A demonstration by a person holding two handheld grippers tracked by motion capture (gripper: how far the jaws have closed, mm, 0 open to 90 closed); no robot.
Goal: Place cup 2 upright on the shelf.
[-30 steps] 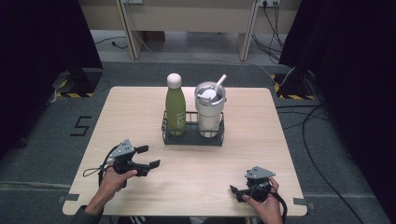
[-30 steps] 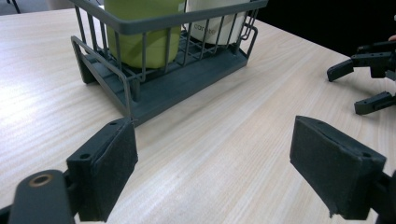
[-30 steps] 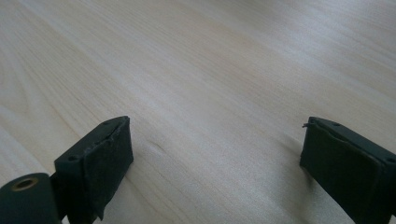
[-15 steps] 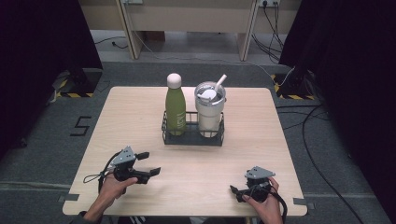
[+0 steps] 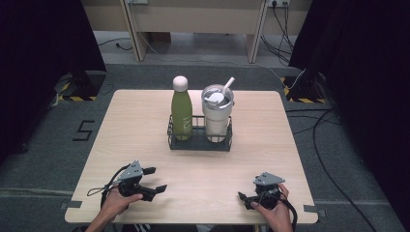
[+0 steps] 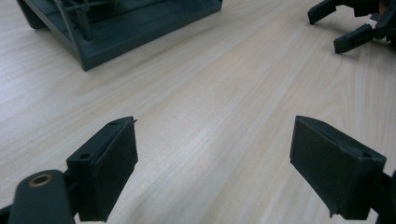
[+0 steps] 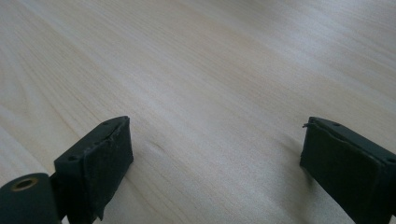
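High view: your left gripper [image 5: 155, 180] rests near the front left of the table [image 5: 290, 159], jaws spread wide and empty. Your right gripper [image 5: 242, 197] lies near the front right edge, jaws parted, holding nothing. A dark wire rack [image 5: 199, 141] sits at the table's centre, well apart from both, carrying an upright green bottle [image 5: 182, 112] and a steel tumbler [image 5: 217, 116] with a straw.

Left gripper view: your jaws stand wide over bare wood; the rack [image 6: 126, 28] lies ahead at upper left, your right gripper [image 6: 348, 25] at upper right.

Right gripper view: your jaws gape above bare tabletop [image 7: 210, 84].
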